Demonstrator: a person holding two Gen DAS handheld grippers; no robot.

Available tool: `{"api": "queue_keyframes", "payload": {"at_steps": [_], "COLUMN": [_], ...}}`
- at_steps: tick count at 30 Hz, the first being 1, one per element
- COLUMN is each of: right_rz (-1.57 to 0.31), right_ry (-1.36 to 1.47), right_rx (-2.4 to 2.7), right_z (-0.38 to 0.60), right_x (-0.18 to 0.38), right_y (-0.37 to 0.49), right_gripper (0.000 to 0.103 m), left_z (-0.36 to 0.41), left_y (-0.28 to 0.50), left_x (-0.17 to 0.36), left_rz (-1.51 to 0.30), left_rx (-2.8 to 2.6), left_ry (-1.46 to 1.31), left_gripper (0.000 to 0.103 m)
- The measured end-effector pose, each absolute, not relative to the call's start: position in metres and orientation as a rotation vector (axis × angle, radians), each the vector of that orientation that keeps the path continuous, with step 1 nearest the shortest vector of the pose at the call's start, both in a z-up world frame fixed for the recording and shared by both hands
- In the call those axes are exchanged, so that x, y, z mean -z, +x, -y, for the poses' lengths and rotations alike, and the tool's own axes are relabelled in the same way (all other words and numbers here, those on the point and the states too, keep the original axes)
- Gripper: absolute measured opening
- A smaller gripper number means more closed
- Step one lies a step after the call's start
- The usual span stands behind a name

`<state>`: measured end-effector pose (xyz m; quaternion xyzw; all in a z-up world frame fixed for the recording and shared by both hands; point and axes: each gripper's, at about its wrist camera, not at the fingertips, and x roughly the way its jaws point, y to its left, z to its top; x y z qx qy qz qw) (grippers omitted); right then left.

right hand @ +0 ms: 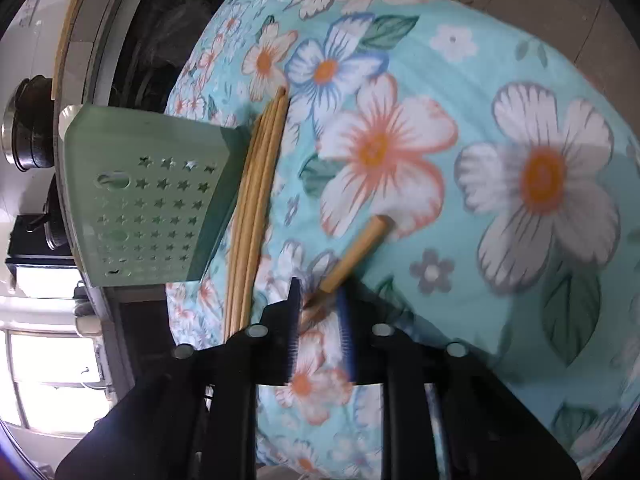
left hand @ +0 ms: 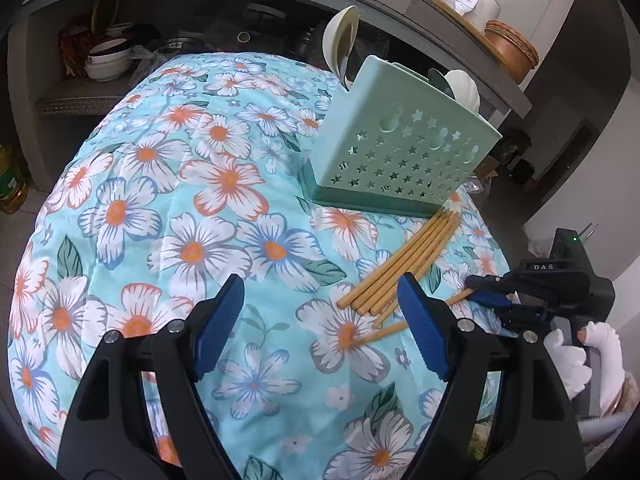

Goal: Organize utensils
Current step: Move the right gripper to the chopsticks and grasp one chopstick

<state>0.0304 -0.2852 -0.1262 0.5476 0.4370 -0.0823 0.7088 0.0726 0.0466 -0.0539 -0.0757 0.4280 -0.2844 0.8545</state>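
Pick step: my right gripper [right hand: 318,306] has its jaws pinched in on one stray chopstick [right hand: 356,252], low centre of right wrist view; contact looks made but blur, can't confirm firm. Left gripper [left hand: 320,312] hangs wide open, holding nothing. Nxt imo: lift, tip it upright, drop into green holder [left hand: 404,152] upper right; rest of chopsticks [left hand: 400,268] lie on the cloth against its base.

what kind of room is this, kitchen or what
Most likely a home kitchen. A green utensil holder with a ladle stands on a flowered tablecloth beside loose chopsticks, and stacked bowls sit on an open shelf under a counter.
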Motion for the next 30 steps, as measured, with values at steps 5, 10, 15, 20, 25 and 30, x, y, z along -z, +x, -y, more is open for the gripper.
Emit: {"api": "queue_keyframes", "payload": {"at_steps": [5,10,15,20,25,30], "right_rz": [-0.965,-0.983,-1.036,-1.038,-1.008,-0.996], "right_ry": [1.137,1.081,1.043,0.973,0.894,0.77], "right_rx": [0.228,0.261,0.246,0.264,0.306,0.31], "right_z": [0.311,0.335,0.32,0.308,0.3,0.294], "right_x": [0.118,0.108,0.113,0.112,0.108,0.106], "right_y": [0.028,0.025,0.034,0.032,0.038,0.044], "right_gripper": [0.013,0.015,0.036,0.038,0.038,0.022], "left_z": [-0.05,-0.049,-0.043,-0.037,-0.028,-0.017], "left_y": [0.072,0.072,0.072,0.072,0.07,0.066], "left_x": [0.056,0.059,0.06,0.06,0.059,0.057], "left_rz": [-0.907,-0.917,-0.92,-0.925,-0.923,-0.912], "left_rx": [0.601,0.606,0.619,0.629,0.64,0.66], "left_ry": [-0.157,-0.159,-0.143,-0.122,-0.095,-0.049], "left_gripper": [0.075,0.075,0.075,0.075,0.075,0.075]}}
